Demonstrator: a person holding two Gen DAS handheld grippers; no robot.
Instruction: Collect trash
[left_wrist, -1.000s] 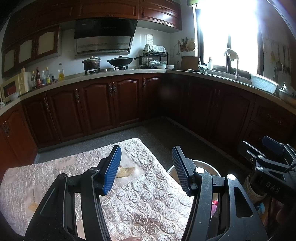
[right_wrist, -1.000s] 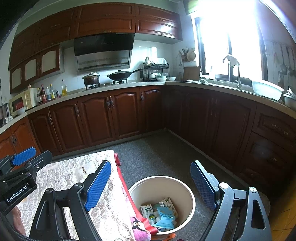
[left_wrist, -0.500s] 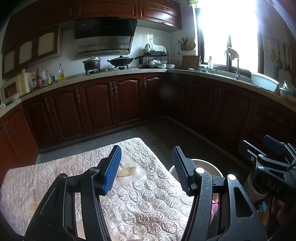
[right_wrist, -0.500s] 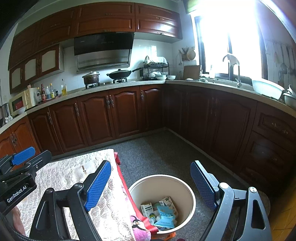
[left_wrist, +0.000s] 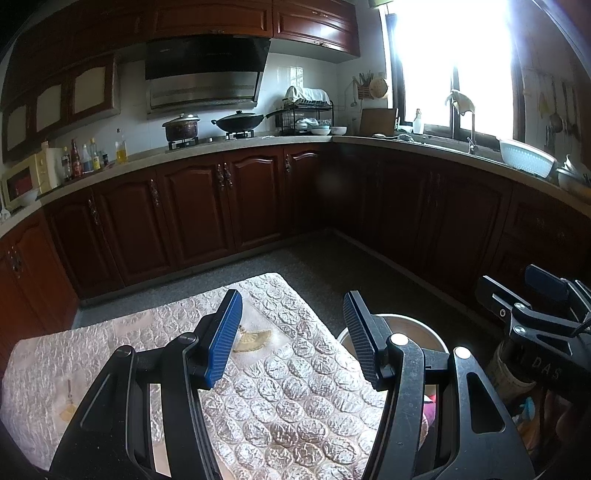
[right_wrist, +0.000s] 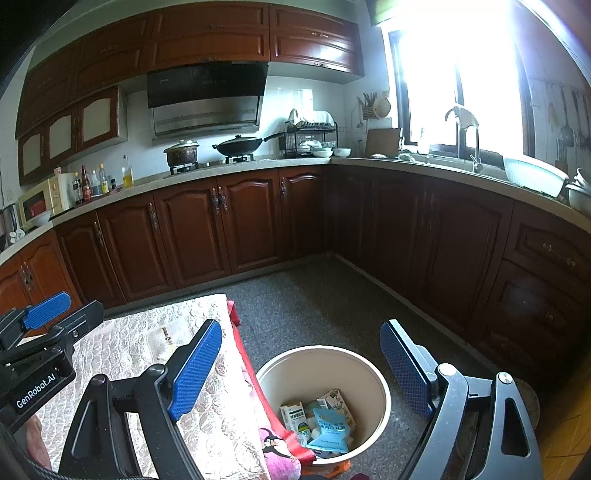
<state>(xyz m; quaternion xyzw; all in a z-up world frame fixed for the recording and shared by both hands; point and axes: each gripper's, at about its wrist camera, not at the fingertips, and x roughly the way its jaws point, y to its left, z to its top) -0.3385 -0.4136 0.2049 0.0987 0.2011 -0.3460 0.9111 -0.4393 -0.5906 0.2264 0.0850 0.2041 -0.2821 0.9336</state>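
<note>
A round beige bin (right_wrist: 369, 365) stands on the floor right of the table and holds a blue packet (right_wrist: 327, 428) and small cartons (right_wrist: 293, 415). My right gripper (right_wrist: 301, 334) hangs above it, open, with nothing between its blue pads. My left gripper (left_wrist: 291, 306) is open and empty over the table (left_wrist: 295, 398), which wears a silvery embossed cloth. A yellow fan-shaped scrap (left_wrist: 255, 338) lies on the cloth just past the left finger. The bin's rim (left_wrist: 402, 319) peeks out behind the right finger. Each gripper shows at the edge of the other's view.
Dark wooden cabinets (right_wrist: 221, 229) run along the back and right walls under a countertop with a pot, wok, bottles and dish rack. A sink and bright window are on the right. Grey floor (right_wrist: 314, 291) lies between table and cabinets. A pink cloth (right_wrist: 277, 446) hangs at the table's edge.
</note>
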